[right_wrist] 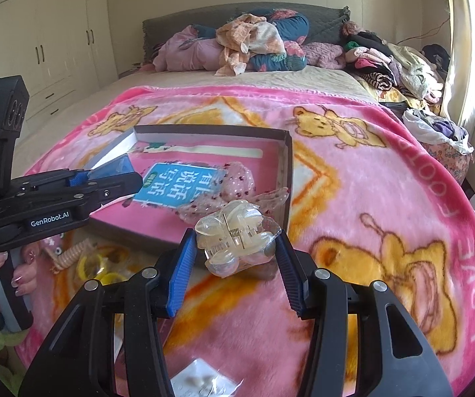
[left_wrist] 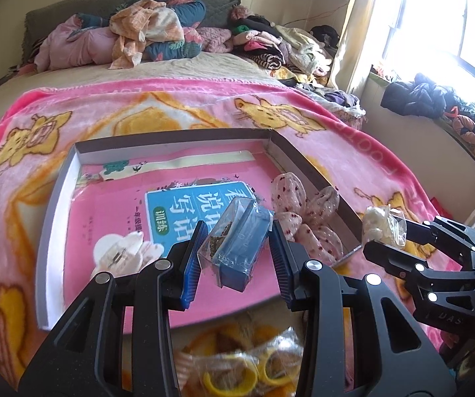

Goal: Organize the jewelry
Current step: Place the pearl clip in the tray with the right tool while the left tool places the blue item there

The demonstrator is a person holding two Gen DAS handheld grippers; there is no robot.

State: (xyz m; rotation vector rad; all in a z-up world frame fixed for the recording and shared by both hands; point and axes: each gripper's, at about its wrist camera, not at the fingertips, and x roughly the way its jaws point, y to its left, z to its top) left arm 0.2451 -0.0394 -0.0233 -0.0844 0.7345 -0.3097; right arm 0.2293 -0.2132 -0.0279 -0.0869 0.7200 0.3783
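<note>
My left gripper (left_wrist: pixel 235 248) is shut on a small blue jewelry box in clear plastic (left_wrist: pixel 237 241), held over a shallow cardboard tray (left_wrist: pixel 55 198) lined with a pink book. The tray holds a white flower clip (left_wrist: pixel 121 254) and a spotted pink fabric bow (left_wrist: pixel 303 211). My right gripper (right_wrist: pixel 232 258) is shut on a clear plastic hair claw in a bag (right_wrist: pixel 235 240), just off the tray's near right corner (right_wrist: pixel 287 178). The right gripper with the claw shows in the left wrist view (left_wrist: pixel 384 231). The left gripper shows in the right wrist view (right_wrist: pixel 118 178).
A pink cartoon blanket (right_wrist: pixel 386 198) covers the bed. Yellow rings in a bag (left_wrist: pixel 237 370) and a coiled hair tie (right_wrist: pixel 71 253) lie in front of the tray. A small bagged item (right_wrist: pixel 201 380) lies near me. Piled clothes (right_wrist: pixel 386 63) sit at the headboard.
</note>
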